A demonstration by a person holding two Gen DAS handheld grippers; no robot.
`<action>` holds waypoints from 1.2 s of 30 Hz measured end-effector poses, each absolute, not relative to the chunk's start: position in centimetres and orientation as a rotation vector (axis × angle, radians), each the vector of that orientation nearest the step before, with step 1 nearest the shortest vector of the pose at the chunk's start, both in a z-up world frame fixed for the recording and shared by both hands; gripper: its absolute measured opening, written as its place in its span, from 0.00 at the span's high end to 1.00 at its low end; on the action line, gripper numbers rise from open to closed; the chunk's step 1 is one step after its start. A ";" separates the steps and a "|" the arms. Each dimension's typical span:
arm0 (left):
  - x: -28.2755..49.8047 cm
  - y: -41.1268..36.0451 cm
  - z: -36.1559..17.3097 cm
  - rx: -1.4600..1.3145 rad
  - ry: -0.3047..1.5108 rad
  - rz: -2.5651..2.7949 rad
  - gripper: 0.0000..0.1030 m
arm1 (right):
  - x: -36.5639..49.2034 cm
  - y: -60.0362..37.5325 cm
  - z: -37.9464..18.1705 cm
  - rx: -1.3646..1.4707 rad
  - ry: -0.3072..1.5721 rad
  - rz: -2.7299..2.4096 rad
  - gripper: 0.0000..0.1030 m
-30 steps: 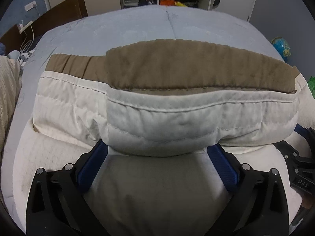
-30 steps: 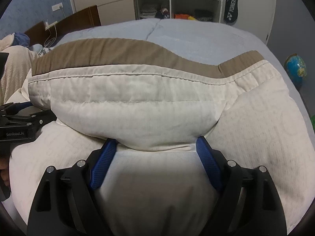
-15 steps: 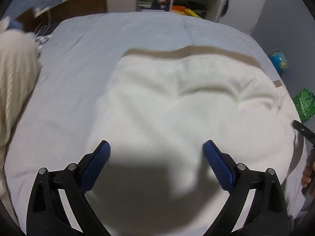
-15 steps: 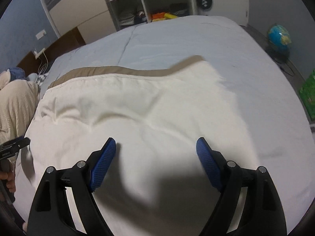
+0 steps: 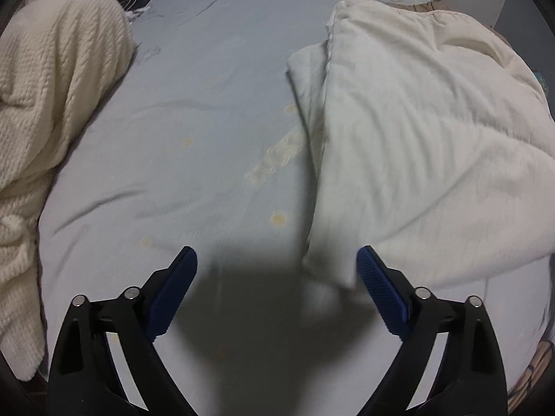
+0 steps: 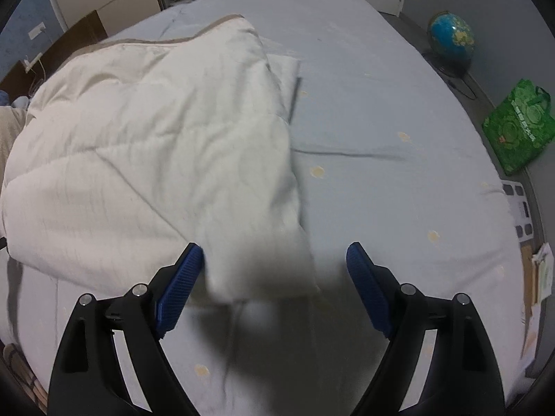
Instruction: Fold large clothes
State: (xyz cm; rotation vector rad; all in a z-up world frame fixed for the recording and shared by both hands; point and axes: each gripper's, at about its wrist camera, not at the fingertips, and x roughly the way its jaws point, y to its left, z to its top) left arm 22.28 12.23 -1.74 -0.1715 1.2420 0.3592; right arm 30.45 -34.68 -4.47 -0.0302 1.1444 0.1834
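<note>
Pale blue bedding fills both views, and a folded cream quilt [image 5: 433, 131] is spread across the bed sheet [image 5: 194, 121]. From the left gripper [image 5: 277, 270] outward: its blue pads are held wide apart and are closing slightly, with nothing pinched; only the quilt's near left corner is seen low between them, untouched as far as can be told. The quilt lies ahead and to the right of this gripper, its left edge running away from the camera. A knitted cream blanket [image 5: 59, 104] is heaped well off to the left.

The right gripper [image 6: 274, 263] is likewise held apart and empty, and the quilt [image 6: 149, 145] lies ahead and to its left, with the near right corner reaching down between the pads. The long edges are judged to run away from both hands, so each hand is nearest its own near corner. A tan border is glimpsed along the far edge.

Beyond the bed, a globe [image 6: 451, 40] and a green bag [image 6: 518, 128] are seen on the floor; the bag's printing cannot be read.
</note>
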 end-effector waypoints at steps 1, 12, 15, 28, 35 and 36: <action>21.7 12.0 -1.4 -0.178 1.233 0.349 0.16 | 30.1 -34.8 -4.1 -0.029 1.141 0.180 0.22; 13.6 5.9 2.7 -0.198 1.055 0.195 0.07 | 22.5 -35.6 -0.5 0.056 1.035 0.285 0.20; 11.7 4.5 3.7 -0.197 1.005 0.177 0.07 | 20.0 -35.2 1.1 0.040 0.988 0.325 0.20; 4.8 -3.5 4.7 -0.005 0.842 0.055 0.07 | 10.1 -33.3 3.2 0.002 0.863 0.397 0.20; 2.9 -5.8 5.3 0.074 0.782 0.042 0.07 | 6.6 -32.8 4.1 -0.014 0.777 0.400 0.18; 2.8 -6.0 5.3 0.078 0.784 0.041 0.07 | 6.2 -32.8 4.2 -0.019 0.765 0.401 0.16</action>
